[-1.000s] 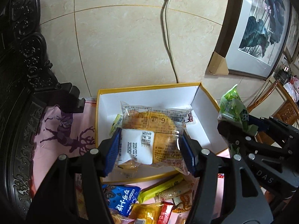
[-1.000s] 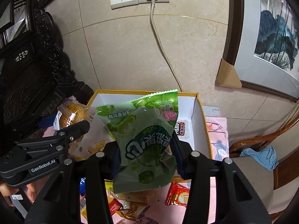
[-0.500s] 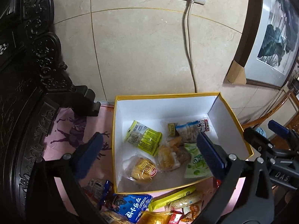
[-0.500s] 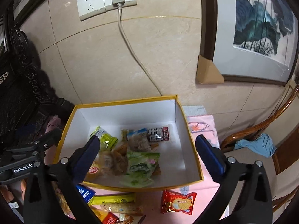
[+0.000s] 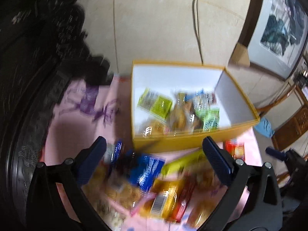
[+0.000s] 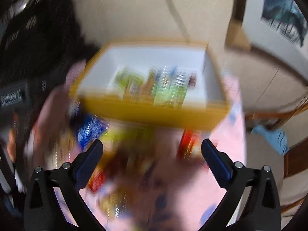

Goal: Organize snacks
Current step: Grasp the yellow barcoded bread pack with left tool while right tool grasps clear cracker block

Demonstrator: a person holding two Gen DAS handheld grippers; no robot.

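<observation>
Left wrist view: my left gripper (image 5: 154, 155) has fingers spread wide, nothing betw the blue pads (image 5: 92, 161). It hangs over the loose snack pile on the pink printed cloth (image 5: 77, 119). The yellow cardboard box w/ white inside (image 5: 184, 144) sits at 12 o'clock from the gripper, against the beige tiled wall (image 5: 154, 28). Inside the box: a yellow-green packet (image 5: 156, 104) at left, a clear-wrapped brown pastry (image 5: 181, 115) mid, a green pouch (image 5: 210, 116) just right of it, touching. Outside, at the box's 6 o'clock: a blue foil packet (image 5: 148, 170), a long yellow-green bar (image 5: 182, 160), an orange-gold wrapped snack w/ barcode (image 5: 165, 200). A red packet (image 5: 235, 150) lies at the box's 5 o'clock. Frame smeared; labels unreadable.

Right wrist view: heavy blur. My right gripper (image 6: 152, 154) is likewise wide apart, empty. Same box (image 6: 154, 113) at 12 o'clock, green and clear packets inside it. Red packet (image 6: 189, 142) near the right pad, blue packet (image 6: 90, 129) near the left one, apart from both. Dark carved wood furniture (image 6: 38, 38) at 10 o'clock. Framed painting (image 6: 283, 15) at 2 o'clock.
</observation>
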